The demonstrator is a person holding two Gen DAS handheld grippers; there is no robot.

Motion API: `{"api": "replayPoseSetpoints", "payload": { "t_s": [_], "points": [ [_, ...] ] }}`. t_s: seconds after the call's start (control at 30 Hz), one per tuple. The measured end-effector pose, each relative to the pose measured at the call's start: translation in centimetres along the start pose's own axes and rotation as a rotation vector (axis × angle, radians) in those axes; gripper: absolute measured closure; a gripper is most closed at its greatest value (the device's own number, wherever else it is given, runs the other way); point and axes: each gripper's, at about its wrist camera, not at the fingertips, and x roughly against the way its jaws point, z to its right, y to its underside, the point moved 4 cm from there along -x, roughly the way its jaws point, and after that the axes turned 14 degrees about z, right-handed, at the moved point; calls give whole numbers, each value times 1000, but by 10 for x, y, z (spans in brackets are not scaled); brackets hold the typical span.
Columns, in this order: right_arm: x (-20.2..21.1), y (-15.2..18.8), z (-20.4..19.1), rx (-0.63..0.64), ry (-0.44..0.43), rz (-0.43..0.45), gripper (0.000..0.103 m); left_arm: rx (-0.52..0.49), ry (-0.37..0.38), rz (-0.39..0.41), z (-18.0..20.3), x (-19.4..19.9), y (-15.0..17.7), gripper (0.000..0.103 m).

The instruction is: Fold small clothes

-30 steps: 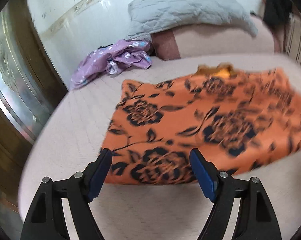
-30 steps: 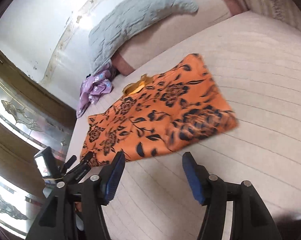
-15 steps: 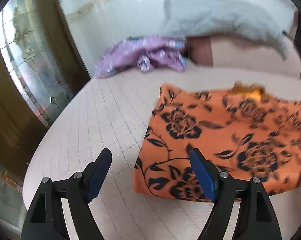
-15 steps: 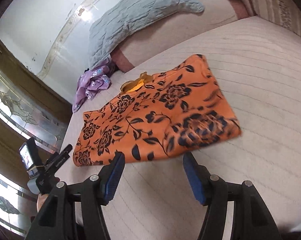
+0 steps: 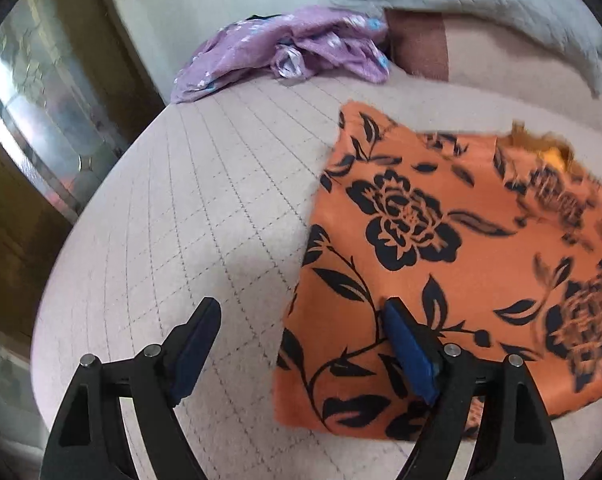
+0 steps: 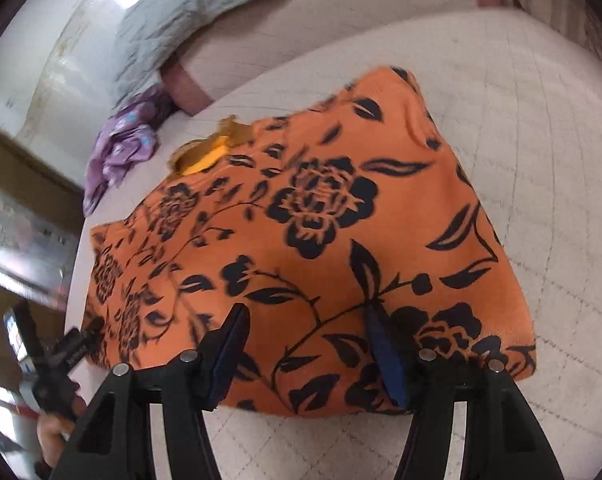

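Observation:
An orange garment with black flowers (image 5: pixel 441 264) lies flat on the quilted bed, folded into a rough rectangle; it also shows in the right wrist view (image 6: pixel 301 248). My left gripper (image 5: pixel 301 344) is open at the garment's near left corner, its right finger over the cloth and its left finger over bare mattress. My right gripper (image 6: pixel 305 352) is open low over the garment's near edge, both fingers above the cloth. Neither holds anything.
A crumpled purple garment (image 5: pixel 285 52) lies at the far left of the bed (image 5: pixel 205 208), also in the right wrist view (image 6: pixel 121 152). A grey quilted pillow (image 6: pixel 205 12) leans on the pink headboard. A glass-panelled wooden door (image 5: pixel 41 100) stands left. The left gripper shows at lower left (image 6: pixel 57 364).
Both grippers moved closer to the garment. The left one swung left to its corner; the right one advanced until its fingers are over the near edge. Both stayed open.

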Motion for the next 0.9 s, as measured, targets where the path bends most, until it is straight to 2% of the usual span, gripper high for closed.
{"api": "replayPoseSetpoints", "payload": {
  "t_s": [0.1, 0.17, 0.23, 0.4, 0.6, 0.9],
  "points": [
    [21, -1, 0, -44, -80, 43, 39, 19, 18, 69, -6, 30, -2, 19],
    [36, 1, 3, -109, -158, 47, 35, -11, 16, 124, -4, 56, 4, 19],
    [49, 7, 11, -177, -197, 58, 33, -33, 42, 144, 4, 76, 13, 19],
    [66, 24, 14, -201, -206, 78, 32, -135, 39, 212, 24, 103, 31, 19],
    [69, 42, 24, -205, -194, 57, 32, -80, 77, 192, 18, 107, 33, 19],
    [50, 40, 21, -205, -190, 36, 32, -83, 72, 183, 23, 97, 34, 19]
  ]
}}
